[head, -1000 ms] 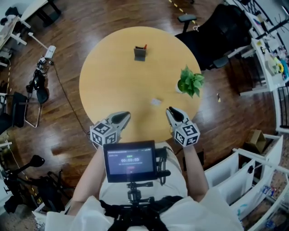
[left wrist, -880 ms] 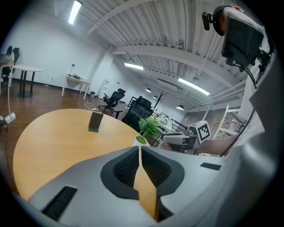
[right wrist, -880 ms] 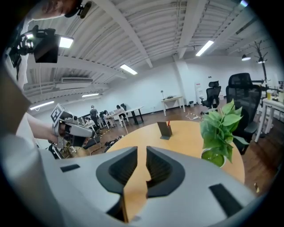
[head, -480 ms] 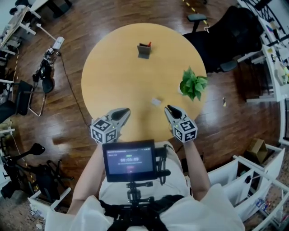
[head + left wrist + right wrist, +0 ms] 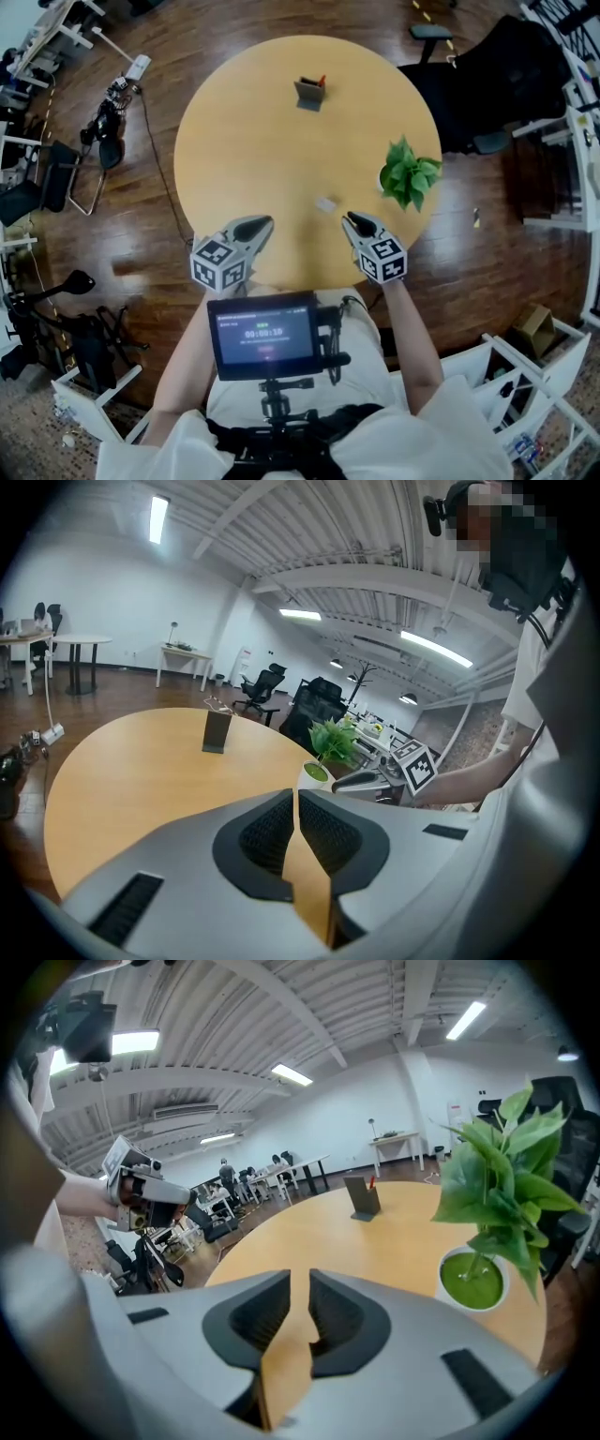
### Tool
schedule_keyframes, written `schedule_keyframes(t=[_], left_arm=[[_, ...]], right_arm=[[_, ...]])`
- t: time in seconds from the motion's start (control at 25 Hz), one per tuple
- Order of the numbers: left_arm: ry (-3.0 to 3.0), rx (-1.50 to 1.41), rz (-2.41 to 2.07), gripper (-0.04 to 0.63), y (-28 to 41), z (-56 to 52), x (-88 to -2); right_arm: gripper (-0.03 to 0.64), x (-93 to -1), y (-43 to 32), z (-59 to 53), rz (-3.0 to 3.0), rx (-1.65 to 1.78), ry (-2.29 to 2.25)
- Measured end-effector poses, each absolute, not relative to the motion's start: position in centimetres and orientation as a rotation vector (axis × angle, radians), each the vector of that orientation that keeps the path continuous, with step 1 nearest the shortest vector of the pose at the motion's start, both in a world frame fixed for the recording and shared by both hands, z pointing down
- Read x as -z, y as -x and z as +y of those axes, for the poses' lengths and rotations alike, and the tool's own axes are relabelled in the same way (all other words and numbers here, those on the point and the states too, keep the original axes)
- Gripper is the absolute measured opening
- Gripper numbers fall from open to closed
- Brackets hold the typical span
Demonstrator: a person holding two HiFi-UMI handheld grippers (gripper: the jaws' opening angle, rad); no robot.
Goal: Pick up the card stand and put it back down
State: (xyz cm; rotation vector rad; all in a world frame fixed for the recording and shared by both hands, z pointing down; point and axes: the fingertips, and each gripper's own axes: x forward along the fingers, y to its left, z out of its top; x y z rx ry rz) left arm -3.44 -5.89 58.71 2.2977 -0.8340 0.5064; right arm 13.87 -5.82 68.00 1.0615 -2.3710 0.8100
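The card stand [image 5: 310,93], a small grey holder with a red tip behind it, stands upright at the far side of the round wooden table [image 5: 244,141]. It also shows far off in both gripper views: the card stand [image 5: 217,731] left of centre and the card stand [image 5: 362,1197] right of centre. My left gripper [image 5: 253,228] hovers at the table's near edge, jaws shut and empty [image 5: 295,797]. My right gripper [image 5: 352,221] hangs over the near edge too, its jaws a narrow gap apart with nothing between them [image 5: 300,1283]. Both are far from the stand.
A potted green plant [image 5: 410,175] stands at the table's right edge, close to my right gripper. A small white card [image 5: 325,203] lies flat just ahead of the right gripper. A black office chair [image 5: 487,75] stands behind the table. Cables and gear [image 5: 103,122] lie on the floor at left.
The right gripper has come down closer to the table's near edge. The left gripper has edged slightly forward. The table sits higher in the head view. Neither pair of jaws has changed.
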Motion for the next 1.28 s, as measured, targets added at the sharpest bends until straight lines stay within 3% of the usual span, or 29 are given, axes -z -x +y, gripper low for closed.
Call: schedule_keyframes(t=[1.28], left_arm=[[-2.235, -0.563, -0.912, 0.014, 4.2, -5.6, -59.4]], right_arm=[[0.074, -82.3, -12.6, -7.7, -2.219, -0.858, -0.861]])
